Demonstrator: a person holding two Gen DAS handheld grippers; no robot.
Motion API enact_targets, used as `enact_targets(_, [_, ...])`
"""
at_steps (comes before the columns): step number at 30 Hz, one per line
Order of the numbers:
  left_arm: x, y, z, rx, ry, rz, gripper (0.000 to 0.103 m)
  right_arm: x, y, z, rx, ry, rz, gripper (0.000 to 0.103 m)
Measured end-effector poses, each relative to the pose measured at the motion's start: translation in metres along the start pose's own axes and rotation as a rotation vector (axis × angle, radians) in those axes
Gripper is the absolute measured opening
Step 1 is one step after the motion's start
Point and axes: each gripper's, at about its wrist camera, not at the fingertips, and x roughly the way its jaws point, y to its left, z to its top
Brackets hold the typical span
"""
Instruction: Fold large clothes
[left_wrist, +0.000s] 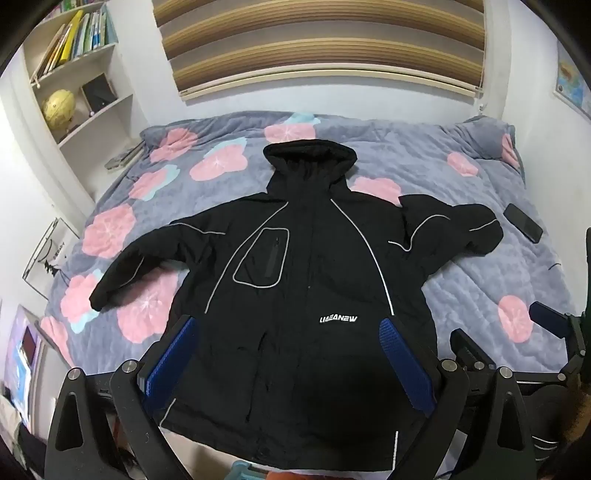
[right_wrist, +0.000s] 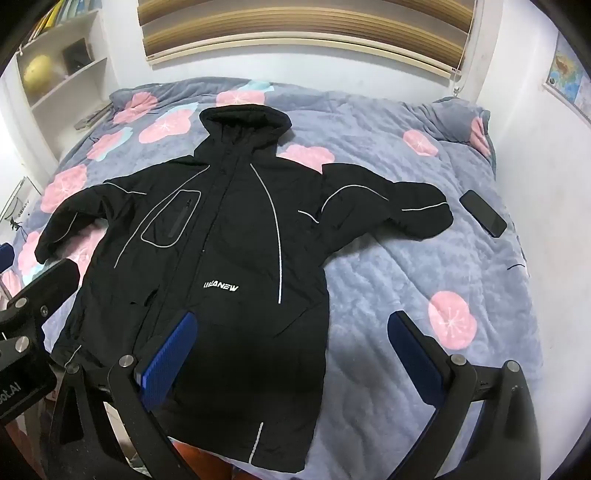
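Two blue fingers of the left gripper (left_wrist: 288, 354) are standing wide apart in the left wrist view, holding nothing. Below them one black jacket (left_wrist: 306, 258) is lying flat and face up on the bed cover (left_wrist: 461, 192), which is gray with pink flowers. One hood is pointing away from the gripper, and two sleeves are spreading out to the sides of the jacket. One white word is showing on the jacket's front, and one pocket with a pale outline is sitting above it. One dark phone (left_wrist: 523, 223) is lying on the cover just past the jacket's sleeve on the picture's right. One yellow globe (left_wrist: 59, 106) is sitting on the white shelf (left_wrist: 107, 96), well away from the jacket on the picture's left.

Over in the right wrist view, the right gripper (right_wrist: 291, 350) is also showing two blue fingers standing wide, with nothing between them. One finger is hanging over the jacket (right_wrist: 221, 240), the other over the bare cover (right_wrist: 406, 266) beside the jacket. The same phone (right_wrist: 483, 213) is lying near the sleeve end.
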Motion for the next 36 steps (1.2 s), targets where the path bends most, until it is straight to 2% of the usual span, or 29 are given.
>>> enact_targets(13, [0.008, -0.001, -0.002, 0.002, 0.013, 0.001, 0.099, 0.008, -0.007, 0.002, 0.009, 0.022, 0.015, 0.103])
enact_targets(15, [0.008, 0.000, -0.005, 0.000, 0.019, 0.004, 0.099, 0.007, 0.000, 0.000, 0.006, 0.016, 0.011, 0.103])
enact_targets(16, [0.008, 0.001, -0.006, -0.002, 0.021, 0.005, 0.099, 0.008, 0.002, -0.001, -0.005, -0.013, -0.004, 0.103])
enact_targets(21, [0.007, 0.014, -0.012, -0.028, 0.023, 0.001, 0.099, 0.005, 0.015, 0.000, -0.020, -0.003, -0.032, 0.103])
enact_targets(28, [0.014, 0.056, -0.010, -0.089, 0.019, -0.016, 0.099, 0.000, 0.043, 0.011, -0.035, -0.017, -0.096, 0.103])
enact_targets(36, [0.031, 0.141, 0.000, -0.171, 0.029, 0.006, 0.099, 0.000, 0.096, 0.030, -0.019, -0.016, -0.077, 0.103])
